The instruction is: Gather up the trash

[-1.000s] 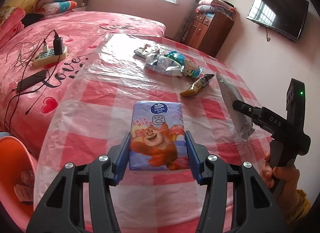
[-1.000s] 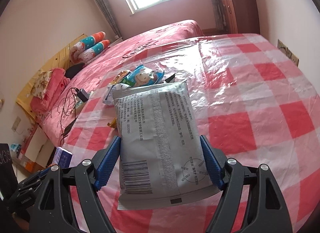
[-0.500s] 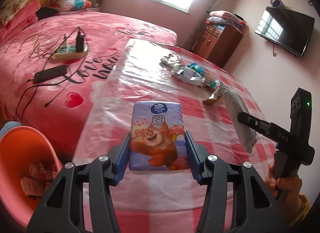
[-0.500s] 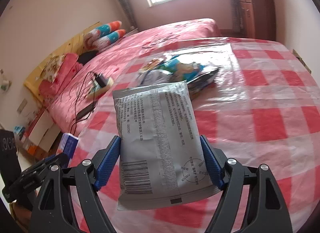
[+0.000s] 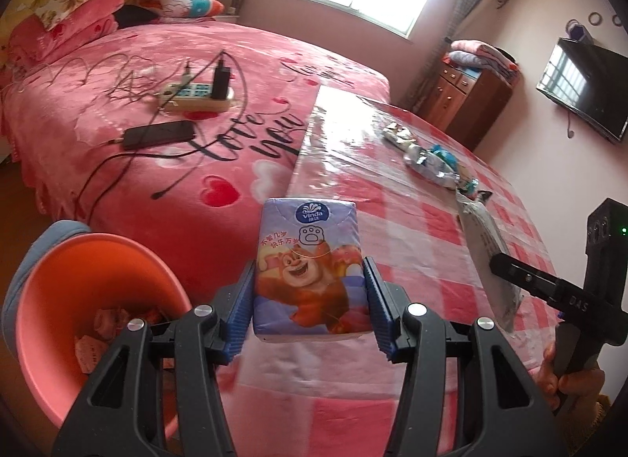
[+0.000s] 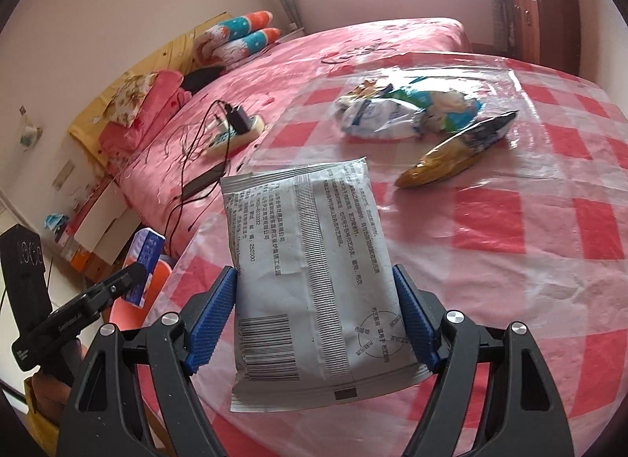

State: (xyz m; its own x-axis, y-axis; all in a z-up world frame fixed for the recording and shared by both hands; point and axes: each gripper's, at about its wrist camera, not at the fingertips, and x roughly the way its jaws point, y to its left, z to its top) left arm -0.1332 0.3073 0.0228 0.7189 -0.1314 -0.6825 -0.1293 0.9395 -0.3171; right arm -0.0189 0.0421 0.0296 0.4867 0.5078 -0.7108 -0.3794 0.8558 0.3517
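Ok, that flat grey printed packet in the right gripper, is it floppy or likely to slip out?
The flat grey printed packet probably flexes: it looks thin edge-on from the left wrist view. It is likely light, standing up unsupported from the right gripper. Slipping seems unlikely, since the ribbed blue pads pinch both of its edges.

tissue packs [image 5: 310, 272]: 1 | grey pouches [image 6: 314, 272]: 1; table wrappers [image 6: 408, 111]: about 4 | orange bins [image 5: 47, 300]: 1

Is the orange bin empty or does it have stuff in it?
Not empty. Crumpled paper scraps lie at the bottom of the orange bin.
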